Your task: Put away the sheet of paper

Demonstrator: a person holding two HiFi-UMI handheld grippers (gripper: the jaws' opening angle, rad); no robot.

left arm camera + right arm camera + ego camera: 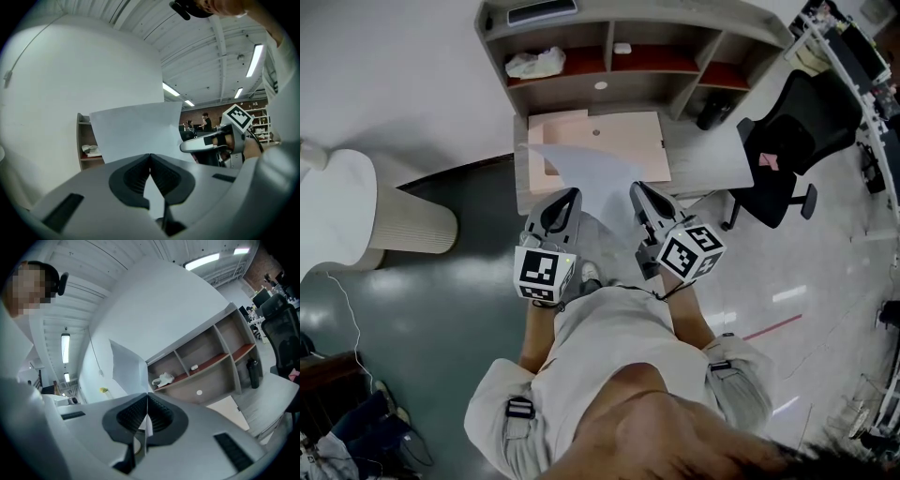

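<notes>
A white sheet of paper (591,176) hangs in the air over the near edge of the desk, held between both grippers. My left gripper (573,194) is shut on its left lower edge, and my right gripper (636,187) is shut on its right lower edge. In the left gripper view the paper (136,131) rises upright from the closed jaws of the left gripper (150,157), with the right gripper (206,143) beside it. In the right gripper view the paper (127,367) stands edge-on out of the right gripper (147,397).
Under the sheet lies a beige folder (614,136) on the grey desk (703,157). Behind it a shelf unit (656,58) holds a crumpled white cloth (534,64). A black bottle (710,112) and a black office chair (787,141) stand right; a ribbed white cylinder (408,227) stands left.
</notes>
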